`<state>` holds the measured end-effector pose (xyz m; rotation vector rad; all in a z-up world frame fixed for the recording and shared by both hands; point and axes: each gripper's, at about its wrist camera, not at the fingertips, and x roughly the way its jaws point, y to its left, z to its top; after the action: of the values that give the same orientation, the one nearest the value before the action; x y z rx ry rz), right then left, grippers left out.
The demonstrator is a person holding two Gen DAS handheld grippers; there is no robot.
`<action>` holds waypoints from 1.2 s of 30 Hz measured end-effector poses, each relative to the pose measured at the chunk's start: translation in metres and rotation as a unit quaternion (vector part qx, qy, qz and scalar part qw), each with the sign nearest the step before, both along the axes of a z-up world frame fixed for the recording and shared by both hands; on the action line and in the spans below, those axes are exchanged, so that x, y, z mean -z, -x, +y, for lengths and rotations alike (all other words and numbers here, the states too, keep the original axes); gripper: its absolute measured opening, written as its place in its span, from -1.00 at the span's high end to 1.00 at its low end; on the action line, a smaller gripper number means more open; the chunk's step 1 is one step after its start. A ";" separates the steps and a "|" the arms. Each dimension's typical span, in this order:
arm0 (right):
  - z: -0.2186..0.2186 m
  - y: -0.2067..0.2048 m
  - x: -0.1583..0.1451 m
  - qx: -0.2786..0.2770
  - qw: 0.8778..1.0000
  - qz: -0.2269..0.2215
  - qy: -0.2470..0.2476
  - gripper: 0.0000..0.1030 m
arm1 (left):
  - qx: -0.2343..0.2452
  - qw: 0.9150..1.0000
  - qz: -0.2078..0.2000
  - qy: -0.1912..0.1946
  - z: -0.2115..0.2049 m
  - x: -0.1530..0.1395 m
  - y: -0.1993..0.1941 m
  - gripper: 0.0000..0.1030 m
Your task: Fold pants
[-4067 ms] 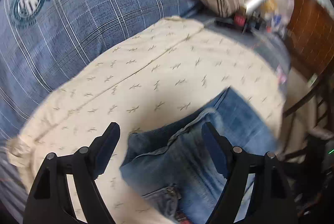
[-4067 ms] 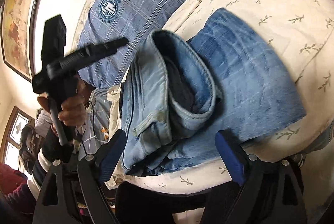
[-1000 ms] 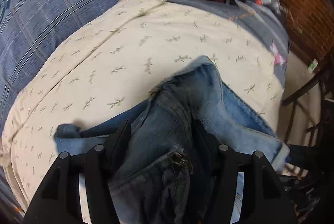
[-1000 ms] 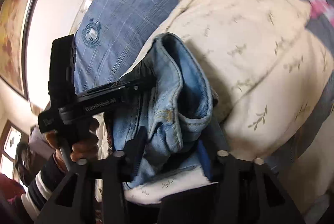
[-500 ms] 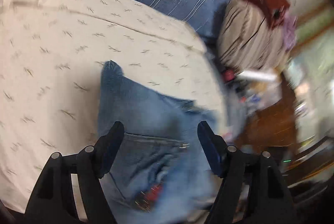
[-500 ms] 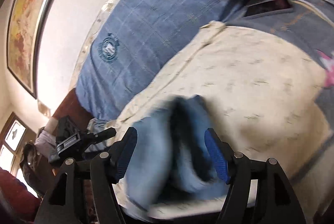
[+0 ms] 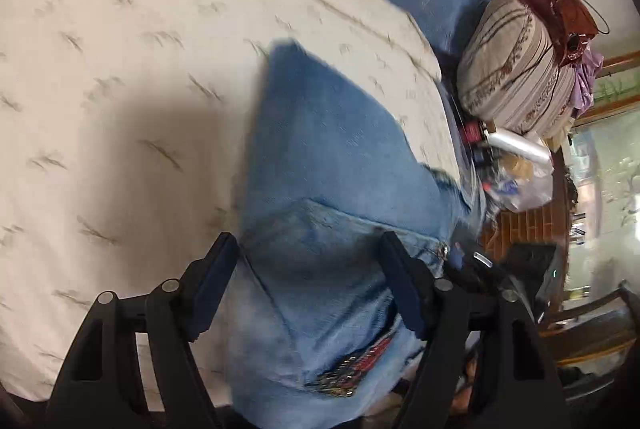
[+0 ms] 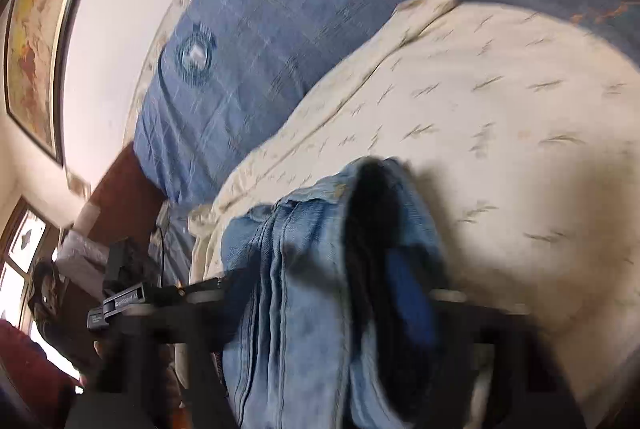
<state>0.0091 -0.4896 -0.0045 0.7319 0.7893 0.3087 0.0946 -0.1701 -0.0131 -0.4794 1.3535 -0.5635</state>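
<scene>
Folded blue jeans lie on a cream leaf-print sheet, near its front edge. My left gripper is open, its fingers straddling the jeans' waistband end just above the denim. In the right wrist view the jeans are a thick folded bundle. My right gripper sits around that bundle; the view is blurred, so how its jaws stand is unclear. The left gripper's handle shows at lower left.
A blue plaid blanket covers the bed behind the sheet. A striped pillow with a brown bag on it, bottles and a plastic bag lie at the right. A wooden chair stands beside the bed.
Since a second ago both grippers let go of the jeans, opened and swung. The jeans now lie folded on the sheet. The right gripper has moved back around the bundle.
</scene>
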 end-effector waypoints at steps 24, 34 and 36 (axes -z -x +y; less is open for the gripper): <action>-0.041 0.036 0.013 -0.026 0.999 0.018 -0.025 -0.24 | 0.007 0.999 -0.037 -0.023 -0.002 -0.016 0.055 -0.34; 0.018 0.045 -0.026 -0.059 0.967 -0.033 0.247 0.70 | 0.029 0.998 -0.003 -0.052 -0.029 0.013 0.086 -0.39; 0.014 0.035 -0.002 -0.062 0.960 0.011 0.274 0.66 | 0.027 0.998 -0.001 -0.064 -0.032 0.022 0.085 -0.41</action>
<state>-0.0258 -0.4752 -0.0029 0.1644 0.8922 0.1788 0.0096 -0.2022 -0.0353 -0.3383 1.3942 -0.5173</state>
